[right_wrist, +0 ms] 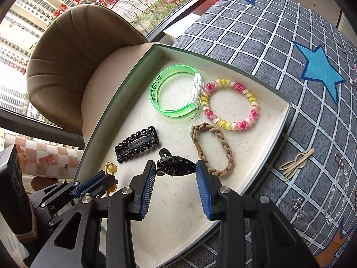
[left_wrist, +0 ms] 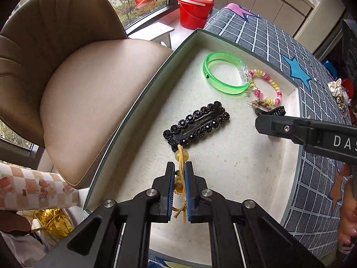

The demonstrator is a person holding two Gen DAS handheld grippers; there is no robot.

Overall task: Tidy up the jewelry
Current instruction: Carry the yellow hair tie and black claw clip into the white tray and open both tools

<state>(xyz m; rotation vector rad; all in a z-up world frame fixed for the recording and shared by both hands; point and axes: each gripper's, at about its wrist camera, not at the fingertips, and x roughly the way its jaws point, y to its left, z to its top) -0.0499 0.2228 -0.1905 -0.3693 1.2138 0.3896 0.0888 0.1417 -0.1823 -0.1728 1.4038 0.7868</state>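
Observation:
A shallow white box (left_wrist: 133, 120) (right_wrist: 267, 151) holds a green bangle (left_wrist: 223, 87) (right_wrist: 174, 111), a pink and yellow bead bracelet (left_wrist: 276, 91) (right_wrist: 252, 98), a braided tan hair tie (right_wrist: 229, 154), a black beaded hair clip (left_wrist: 196, 125) (right_wrist: 136, 145) and a black claw clip (right_wrist: 174, 167) (left_wrist: 276, 111). My left gripper (left_wrist: 179, 167) (right_wrist: 98, 185) is shut on a yellow beaded hair tie (left_wrist: 181, 156) (right_wrist: 111, 168) low over the box floor. My right gripper (right_wrist: 176, 167) (left_wrist: 290, 129) is open, its fingers either side of the black claw clip.
The box lies on a grey checked cloth (right_wrist: 267, 44) with stars. Beige hairpins (right_wrist: 294, 165) and clear bead chains (right_wrist: 334, 201) lie on the cloth right of the box. A tan chair (left_wrist: 78, 78) stands left of the box. A red bucket (left_wrist: 194, 11) is beyond.

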